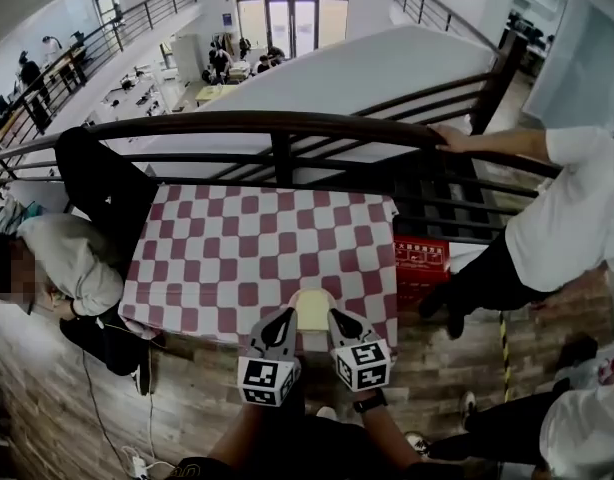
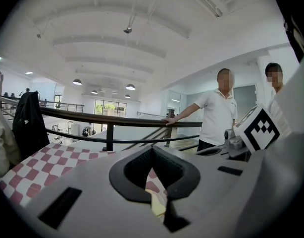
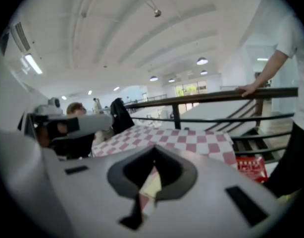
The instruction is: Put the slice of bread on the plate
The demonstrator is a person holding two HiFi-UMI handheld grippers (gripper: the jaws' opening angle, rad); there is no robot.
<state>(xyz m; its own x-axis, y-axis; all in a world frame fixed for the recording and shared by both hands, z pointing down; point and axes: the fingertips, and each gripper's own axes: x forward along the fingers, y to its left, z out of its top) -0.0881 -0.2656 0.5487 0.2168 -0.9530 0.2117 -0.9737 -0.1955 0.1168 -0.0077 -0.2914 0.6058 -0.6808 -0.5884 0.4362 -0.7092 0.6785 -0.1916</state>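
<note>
Since the bread slice (image 1: 312, 310) looks light, soft and easily torn, pinch one edge gently; left gripper (image 1: 283, 324) and right gripper (image 1: 341, 322) fingers are closed, holding nothing.

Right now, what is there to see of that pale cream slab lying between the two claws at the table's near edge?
The pale cream slab is squarish with rounded far corners and a slightly darker rim, like a slice of bread. It lies flat on the red-and-white checked tablecloth, right at its near edge. The left claw and right claw flank it closely on either side; whether they touch it is unclear.
</note>
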